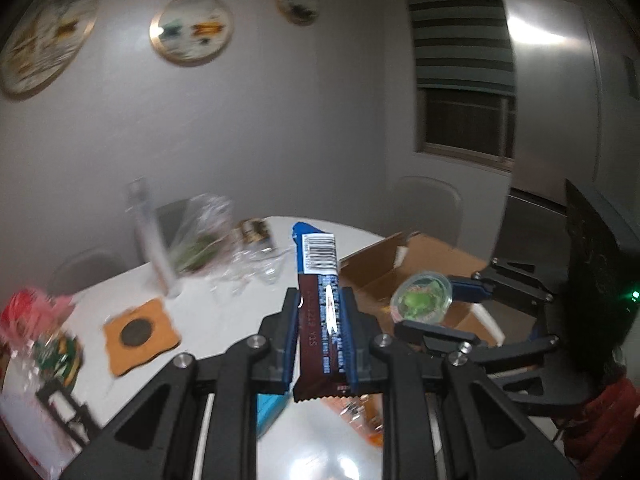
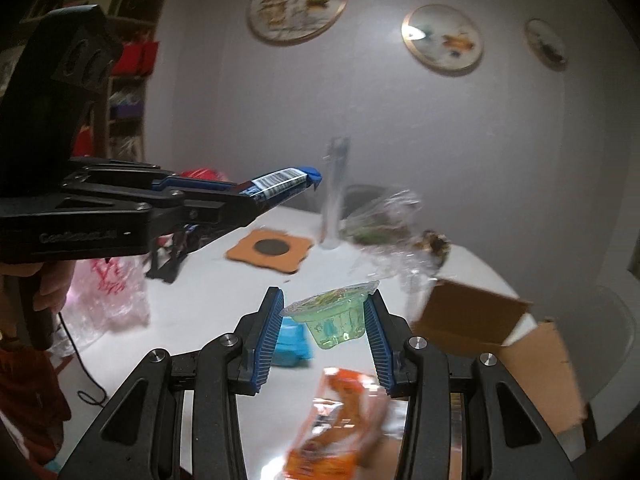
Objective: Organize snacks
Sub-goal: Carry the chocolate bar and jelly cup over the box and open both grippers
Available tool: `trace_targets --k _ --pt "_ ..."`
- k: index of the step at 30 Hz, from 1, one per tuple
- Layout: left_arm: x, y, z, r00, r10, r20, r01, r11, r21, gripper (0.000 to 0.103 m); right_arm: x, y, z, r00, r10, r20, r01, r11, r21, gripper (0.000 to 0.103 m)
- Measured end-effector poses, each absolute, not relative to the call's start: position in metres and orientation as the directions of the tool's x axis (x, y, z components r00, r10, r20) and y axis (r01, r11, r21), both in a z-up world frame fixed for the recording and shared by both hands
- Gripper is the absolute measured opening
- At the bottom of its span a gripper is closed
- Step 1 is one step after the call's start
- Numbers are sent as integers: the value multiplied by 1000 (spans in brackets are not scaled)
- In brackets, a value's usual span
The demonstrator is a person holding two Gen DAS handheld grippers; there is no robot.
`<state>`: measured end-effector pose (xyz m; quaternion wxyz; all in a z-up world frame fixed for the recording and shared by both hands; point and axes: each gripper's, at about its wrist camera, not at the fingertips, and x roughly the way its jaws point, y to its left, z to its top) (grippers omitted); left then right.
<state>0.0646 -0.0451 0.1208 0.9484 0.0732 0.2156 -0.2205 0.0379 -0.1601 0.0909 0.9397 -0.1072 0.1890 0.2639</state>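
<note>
Both loads aloft beside cardboard box (image 1: pixel 420 268): right gripper (image 2: pixel 326 320) clamped on jelly cup (image 2: pixel 332 314), nearer box; left gripper (image 1: pixel 320 332) clamped on snack bar (image 1: pixel 318 304), long axis along fingers

I counted two grippers: the left gripper (image 1: pixel 320 312) and the right gripper (image 2: pixel 325 322). One snack bar (image 1: pixel 320 300), brown and blue. One green jelly cup (image 2: pixel 334 316). One orange packet (image 2: pixel 340 420). One small blue pack (image 2: pixel 294 346). One cardboard box (image 2: pixel 500 332). One orange mat (image 1: pixel 140 334). Three round wall plates (image 1: pixel 191 29). One pink plastic bag (image 2: pixel 108 292). One white table (image 1: pixel 224 312). I made out two chairs (image 1: pixel 426 208), blurred.
</note>
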Motion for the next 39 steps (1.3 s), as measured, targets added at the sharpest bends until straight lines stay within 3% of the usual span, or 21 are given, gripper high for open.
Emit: trace_targets --k 9,19,29,33,39 --pt "107 -141 112 683 -486 -546 612 788 64 17 65 -237 88 826 336 -453 -407 911 -67 37" --pt "168 -206 68 568 -425 -705 652 755 70 17 101 -265 48 769 299 -565 -393 918 -50 37" --pt "195 -224 40 515 -389 -764 665 743 70 20 139 -275 22 709 308 -634 -423 905 -34 38" --pt "193 -223 42 528 -398 -750 657 751 64 60 146 -277 18 698 306 -647 -431 902 -38 38" --pt "177 -210 62 579 -428 -694 645 762 67 87 137 -275 27 709 313 -631 -447 893 -59 70"
